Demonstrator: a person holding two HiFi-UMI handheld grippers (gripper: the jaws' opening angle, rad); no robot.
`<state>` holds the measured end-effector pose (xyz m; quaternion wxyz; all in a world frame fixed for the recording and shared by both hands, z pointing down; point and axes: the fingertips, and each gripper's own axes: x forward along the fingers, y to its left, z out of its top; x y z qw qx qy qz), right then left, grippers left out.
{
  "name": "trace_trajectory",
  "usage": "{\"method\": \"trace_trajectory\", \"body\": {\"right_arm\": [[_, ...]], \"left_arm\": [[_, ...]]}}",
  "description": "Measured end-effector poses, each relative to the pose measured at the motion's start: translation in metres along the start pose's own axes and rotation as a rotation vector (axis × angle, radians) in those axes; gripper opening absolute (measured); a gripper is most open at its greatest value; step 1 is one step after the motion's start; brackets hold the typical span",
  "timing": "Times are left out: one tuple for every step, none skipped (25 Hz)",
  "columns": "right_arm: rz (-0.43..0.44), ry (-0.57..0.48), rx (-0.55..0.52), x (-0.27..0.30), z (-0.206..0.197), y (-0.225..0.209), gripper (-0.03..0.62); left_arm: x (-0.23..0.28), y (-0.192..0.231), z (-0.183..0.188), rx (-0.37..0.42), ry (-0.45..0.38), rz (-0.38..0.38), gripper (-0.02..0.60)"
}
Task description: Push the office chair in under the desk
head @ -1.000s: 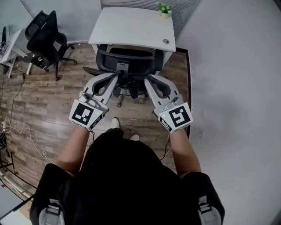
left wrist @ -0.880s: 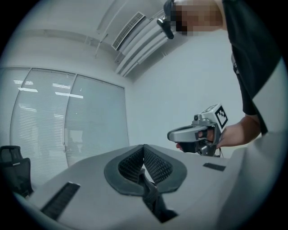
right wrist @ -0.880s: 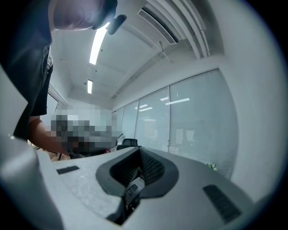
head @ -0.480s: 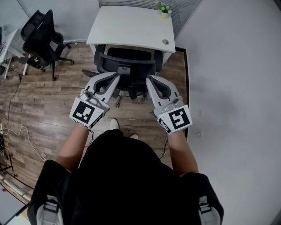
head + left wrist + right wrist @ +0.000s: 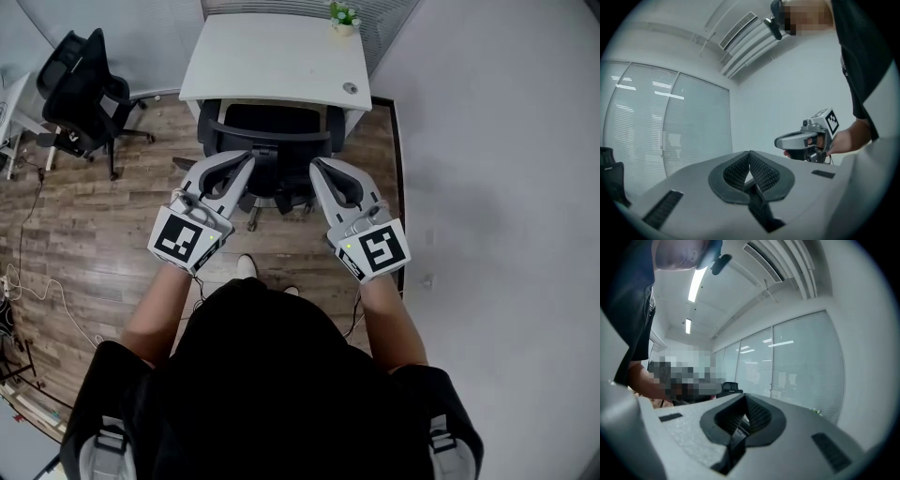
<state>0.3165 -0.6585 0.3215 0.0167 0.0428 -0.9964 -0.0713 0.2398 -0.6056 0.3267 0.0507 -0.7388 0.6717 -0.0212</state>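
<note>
The black office chair [image 5: 272,131] stands with its seat partly under the white desk [image 5: 272,56]. My left gripper [image 5: 247,161] and right gripper [image 5: 317,166] point level at the chair's backrest, one on each side of its centre post. Their tips lie against or just short of the back; I cannot tell which. Both are shut with nothing between the pads. In the left gripper view the left gripper's [image 5: 750,161] pads meet, and the right gripper [image 5: 806,140] shows beside it. The right gripper view shows its own gripper [image 5: 745,405] with pads together; the chair is hidden there.
A small potted plant [image 5: 343,17] sits on the desk's far corner, and a cable grommet [image 5: 350,88] near its front right. A second black chair [image 5: 80,89] stands at the left. A cable [image 5: 37,281] trails over the wooden floor. A grey wall [image 5: 497,187] runs along the right.
Both grippers have edged forward towards the desk, still at the chair's back. The second chair has drifted left in the head view.
</note>
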Motion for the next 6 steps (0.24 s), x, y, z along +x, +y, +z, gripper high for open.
{"method": "trace_trajectory", "body": {"right_arm": [[-0.001, 0.001, 0.001, 0.0008, -0.0001, -0.0009, 0.002], [-0.002, 0.001, 0.001, 0.0017, -0.0003, -0.002, 0.002], [-0.003, 0.001, 0.001, 0.0028, -0.0008, -0.0033, 0.002], [-0.004, 0.002, 0.002, 0.004, -0.0013, -0.0049, 0.002], [-0.005, 0.002, 0.002, 0.0053, -0.0019, -0.0065, 0.002], [-0.006, 0.003, 0.003, 0.0066, -0.0025, -0.0082, 0.002]], "left_arm": [[0.001, 0.0016, -0.0003, 0.0, 0.002, 0.003, -0.005], [0.0025, 0.0028, -0.0002, -0.001, 0.006, 0.004, -0.005], [0.0041, 0.0038, -0.0002, -0.002, 0.014, 0.003, -0.005], [0.0059, 0.0045, -0.0005, -0.004, 0.022, -0.001, -0.005], [0.0076, 0.0049, -0.0009, -0.005, 0.029, -0.006, -0.005], [0.0094, 0.0053, -0.0013, -0.006, 0.035, -0.011, -0.005]]}}
